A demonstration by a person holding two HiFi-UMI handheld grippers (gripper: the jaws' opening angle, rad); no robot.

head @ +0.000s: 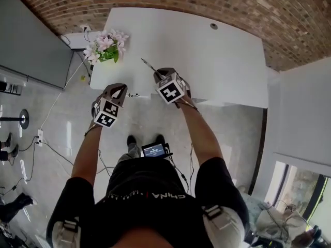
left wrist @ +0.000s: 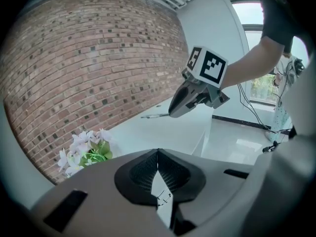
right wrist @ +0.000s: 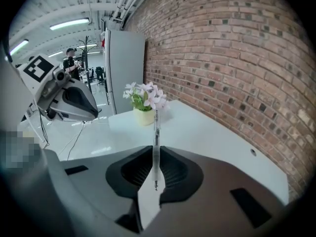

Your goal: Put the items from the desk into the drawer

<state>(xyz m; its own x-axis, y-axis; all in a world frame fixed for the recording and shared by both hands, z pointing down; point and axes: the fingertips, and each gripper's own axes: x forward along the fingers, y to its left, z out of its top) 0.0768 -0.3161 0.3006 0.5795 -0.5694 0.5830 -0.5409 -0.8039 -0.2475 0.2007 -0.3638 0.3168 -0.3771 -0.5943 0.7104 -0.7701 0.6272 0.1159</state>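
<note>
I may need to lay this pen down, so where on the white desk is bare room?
The desk is bare from the potted flowers across to the round hole and down its right side. Only the left corner, by the flowers, and the front edge under the right gripper holding the pen are crowded.

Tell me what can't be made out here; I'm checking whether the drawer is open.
Drawer: no view shows one; the head view sees the desk only from above.
Pen print: right gripper view, too small to read.
Flower pot: head view, hidden under its blossoms.
</note>
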